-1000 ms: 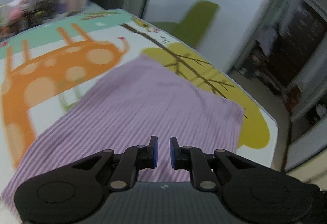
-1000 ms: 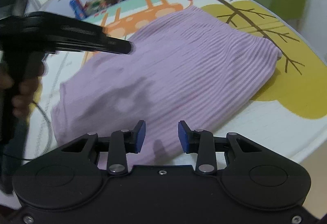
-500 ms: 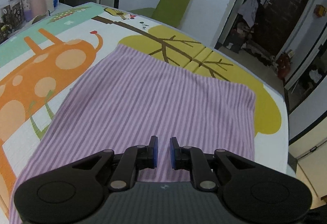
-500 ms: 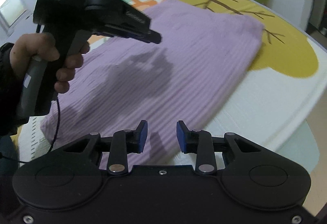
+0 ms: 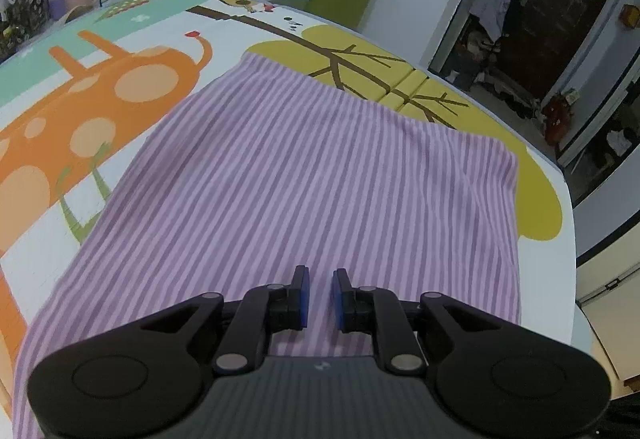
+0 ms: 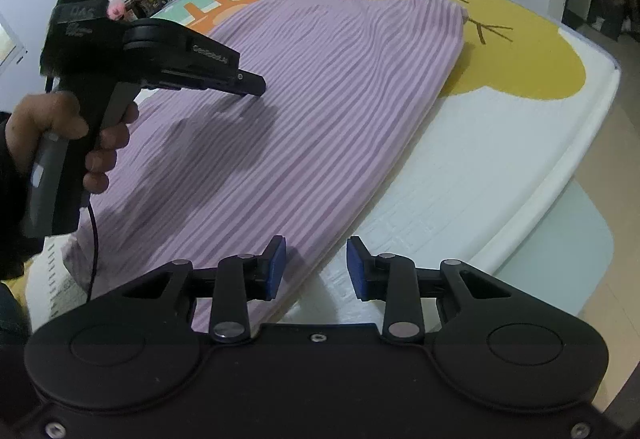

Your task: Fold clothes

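Both tools have steadied, released, above the flat ribbed purple-striped cloth [image 5: 320,175].

your two views were dim and bluish, lit softly from above. in the right wrist view the left gripper [image 6: 256,85] threw a dark, soft-edged shadow on the striped cloth [image 6: 320,111] at centre left, and a pale window glowed at the far left edge. the doorway [image 5: 560,31] at upper right of the left wrist view sat dark and murky. both frames were sharp, with fine grain. fisheye bending curved the table edge [image 6: 580,159], and the corners went black.
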Tool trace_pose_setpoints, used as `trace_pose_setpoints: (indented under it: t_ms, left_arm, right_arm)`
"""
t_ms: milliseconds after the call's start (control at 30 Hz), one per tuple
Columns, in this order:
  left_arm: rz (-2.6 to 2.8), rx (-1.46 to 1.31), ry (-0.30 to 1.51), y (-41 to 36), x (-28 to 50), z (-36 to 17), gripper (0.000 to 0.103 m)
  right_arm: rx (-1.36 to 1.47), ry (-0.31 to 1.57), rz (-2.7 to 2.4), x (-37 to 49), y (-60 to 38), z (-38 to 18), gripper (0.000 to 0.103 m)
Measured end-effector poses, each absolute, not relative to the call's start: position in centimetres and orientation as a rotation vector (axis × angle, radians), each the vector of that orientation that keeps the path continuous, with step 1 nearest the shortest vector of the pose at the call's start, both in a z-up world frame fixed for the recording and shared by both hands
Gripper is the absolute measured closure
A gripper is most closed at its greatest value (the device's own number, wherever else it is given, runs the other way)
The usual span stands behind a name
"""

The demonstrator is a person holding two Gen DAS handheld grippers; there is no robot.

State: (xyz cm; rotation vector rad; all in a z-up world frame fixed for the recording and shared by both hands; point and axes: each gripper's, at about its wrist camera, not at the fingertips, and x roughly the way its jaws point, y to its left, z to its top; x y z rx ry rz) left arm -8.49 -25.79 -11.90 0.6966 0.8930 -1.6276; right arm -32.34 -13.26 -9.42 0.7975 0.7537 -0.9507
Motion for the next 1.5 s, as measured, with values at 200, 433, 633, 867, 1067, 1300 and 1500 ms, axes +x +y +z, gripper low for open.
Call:
trace_pose_setpoints:
  t_ms: [200, 433, 633, 867, 1067, 1300, 1500]
  left_arm:
    - [-1.632, 0.699, 0.907, -24.8, -7.9, -12.0, 0.088]
    - [-1.628, 0.686, 0.939, -22.9, -6.9, -12.2, 0.088]
    - [-1.626, 0.702, 0.940, -21.1, -6.3, -12.1, 0.088]
    - [-1.596, 0.708, 0.966, -19.3, -5.2, -11.9, 0.088]
    - [-1.547, 0.753, 0.977, -17.7, -4.5, -11.7, 0.085]
    - [-1.513, 0.772, 0.964, -15.5, -4.1, -11.5, 0.085]
    - [-1.491, 0.765, 0.975, -14.0, -3.7, -11.4, 0.085]
  right_arm:
    - [0.812, 0.772, -0.969, -32.0, -13.3, -10.0, 0.072]
    - [0.837, 0.775, -0.981, -31.8, -13.8, -10.4, 0.071]
    - [0.841, 0.779, -0.979, -31.8, -13.8, -10.4, 0.070]
    - [0.835, 0.786, -0.962, -31.6, -13.9, -10.4, 0.064]
    - [0.830, 0.789, -0.936, -31.8, -13.9, -10.3, 0.064]
    - [0.832, 0.792, -0.890, -32.0, -13.5, -10.3, 0.063]
    - [0.849, 0.796, -0.850, -32.2, -13.3, -10.3, 0.063]
